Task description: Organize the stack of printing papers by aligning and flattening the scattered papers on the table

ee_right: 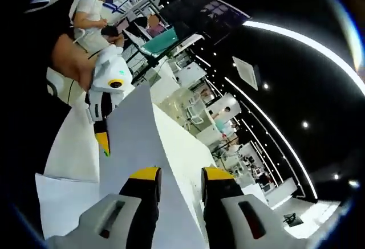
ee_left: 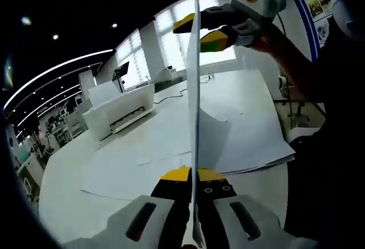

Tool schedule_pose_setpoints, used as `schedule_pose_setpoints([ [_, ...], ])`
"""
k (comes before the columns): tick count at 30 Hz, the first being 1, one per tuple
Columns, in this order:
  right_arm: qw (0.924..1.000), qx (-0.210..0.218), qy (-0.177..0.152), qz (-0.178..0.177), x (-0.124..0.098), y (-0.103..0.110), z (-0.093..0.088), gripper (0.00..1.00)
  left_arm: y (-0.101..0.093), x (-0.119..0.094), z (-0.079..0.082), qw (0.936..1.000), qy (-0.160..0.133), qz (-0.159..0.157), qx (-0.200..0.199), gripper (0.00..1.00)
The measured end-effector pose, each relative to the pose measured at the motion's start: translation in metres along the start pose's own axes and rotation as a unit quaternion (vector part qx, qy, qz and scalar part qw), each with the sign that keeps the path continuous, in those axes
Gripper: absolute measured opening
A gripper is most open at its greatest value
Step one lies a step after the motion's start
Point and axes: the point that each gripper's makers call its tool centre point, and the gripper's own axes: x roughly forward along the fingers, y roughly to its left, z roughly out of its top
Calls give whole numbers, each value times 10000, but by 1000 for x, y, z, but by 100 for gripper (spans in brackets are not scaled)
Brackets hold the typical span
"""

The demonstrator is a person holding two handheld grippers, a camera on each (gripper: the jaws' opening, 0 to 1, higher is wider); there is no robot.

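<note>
1. Left tongs [ee_left: 193,175]: nearest the lens in the left gripper view, yellow-tipped black jaws drawn together on the lower edge of a sheet of paper [ee_left: 194,89], which stands edge-on and runs up through the middle of the view.
2. Right tongs [ee_left: 197,32]: seen in the left gripper view at the top of the same sheet, jaws closed on its upper edge, held by a person's hand [ee_left: 274,38]. In the right gripper view the right tongs [ee_right: 181,178] rise from the bottom with a gap visible between the two yellow tips, the sheet [ee_right: 137,141] lying behind and between them; from that view alone the grip cannot be told.
3. Left tongs, second sighting [ee_right: 102,138]: in the right gripper view, at the far edge of the held sheet, yellow tip against the paper.
4. Scattered papers [ee_left: 245,129]: several white sheets lying loose and overlapping on the white surface [ee_left: 74,198], beneath and beyond the held sheet, edges not aligned.
5. Printer [ee_left: 120,109]: white, on the surface beyond the papers, well apart from the tongs.
6. Seated person [ee_right: 94,15]: background of the right gripper view.
</note>
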Motion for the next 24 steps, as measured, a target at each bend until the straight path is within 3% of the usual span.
schedule_pose_setpoints([
  [10,9974,658,-195,-198,-15,-18,-15,33,-2,-4,5,9998,-170,-17,37,6],
  [24,9918,1110,-560,-295,-24,-22,-13,41,-7,-13,10,9990,-417,-168,54,6],
])
